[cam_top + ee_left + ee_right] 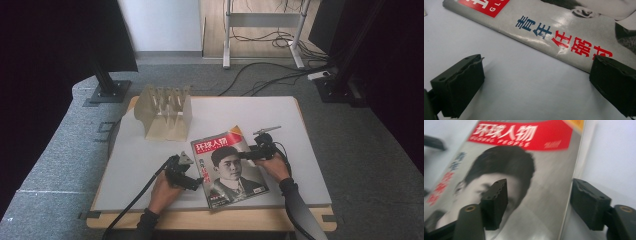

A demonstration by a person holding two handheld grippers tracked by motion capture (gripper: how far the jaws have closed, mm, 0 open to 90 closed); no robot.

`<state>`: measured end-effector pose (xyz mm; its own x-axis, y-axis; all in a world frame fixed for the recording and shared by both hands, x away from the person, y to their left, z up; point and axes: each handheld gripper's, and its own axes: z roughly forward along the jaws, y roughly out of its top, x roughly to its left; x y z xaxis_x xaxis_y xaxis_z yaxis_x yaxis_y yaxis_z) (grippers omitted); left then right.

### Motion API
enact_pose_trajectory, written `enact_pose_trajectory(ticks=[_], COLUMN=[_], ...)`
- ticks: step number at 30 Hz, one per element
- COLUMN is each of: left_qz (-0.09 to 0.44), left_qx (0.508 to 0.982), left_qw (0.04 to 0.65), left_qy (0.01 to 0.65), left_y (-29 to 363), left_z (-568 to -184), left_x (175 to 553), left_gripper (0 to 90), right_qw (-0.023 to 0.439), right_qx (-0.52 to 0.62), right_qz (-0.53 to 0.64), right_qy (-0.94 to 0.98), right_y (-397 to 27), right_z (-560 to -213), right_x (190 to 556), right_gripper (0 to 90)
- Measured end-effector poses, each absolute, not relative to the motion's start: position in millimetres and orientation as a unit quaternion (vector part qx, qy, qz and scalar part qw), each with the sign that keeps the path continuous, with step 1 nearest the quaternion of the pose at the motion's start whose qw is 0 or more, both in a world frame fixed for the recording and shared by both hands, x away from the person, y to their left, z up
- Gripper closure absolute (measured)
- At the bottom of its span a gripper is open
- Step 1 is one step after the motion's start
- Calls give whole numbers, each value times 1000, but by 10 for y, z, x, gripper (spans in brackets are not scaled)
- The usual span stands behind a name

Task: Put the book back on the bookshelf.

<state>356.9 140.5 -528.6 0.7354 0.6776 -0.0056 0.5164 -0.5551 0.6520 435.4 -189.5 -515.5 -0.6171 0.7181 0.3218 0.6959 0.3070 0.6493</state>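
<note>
Looking down on the magazine [229, 170] lying flat and slightly askew on the near half of the white table [300, 140], cover up, well apart from the wooden rack [165, 112] standing toward the far left

Flanking it from both sides: holding the left gripper [534, 80] at the left long edge, jaws spread wide and gripping nothing, one hanging over bare table, the other sitting at the cover's border; holding the right gripper [539, 202] at the opposite long edge, jaws partly spread and not pinching yet, one above the printed portrait, the other beyond the edge over the table

Probably risking these from here:
- closing on a flat, thin thing without getting a jaw underneath, so merely skating over the glossy cover and pushing the magazine sideways
- catching the top cover alone, then letting the pages sag, fan out or crease on lifting
- pressing the lower jaw hard into the table while trying to wedge under the edge, buckling the paper
- lifting from one side only, leaving the limp far side dragging and slipping free
- shoving it toward the near table edge while nudging with the left jaws
</note>
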Motion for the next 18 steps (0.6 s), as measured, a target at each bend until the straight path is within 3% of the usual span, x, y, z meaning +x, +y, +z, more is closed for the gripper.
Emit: enact_pose_trajectory(ticks=[5, 18], left_qz=[125, 125], left_qx=[873, 873], left_qw=[325, 324], left_qy=[342, 342], left_y=[1403, 1402], left_z=[-5287, -5287], left_x=[3568, 3568], left_gripper=[0, 0], right_qw=[35, 61], right_qx=[409, 383], right_qz=[380, 340], right_qy=[829, 856], right_y=[-1825, -1507], right_z=[-5052, -5036], right_x=[4297, 4686], right_gripper=[343, 417])
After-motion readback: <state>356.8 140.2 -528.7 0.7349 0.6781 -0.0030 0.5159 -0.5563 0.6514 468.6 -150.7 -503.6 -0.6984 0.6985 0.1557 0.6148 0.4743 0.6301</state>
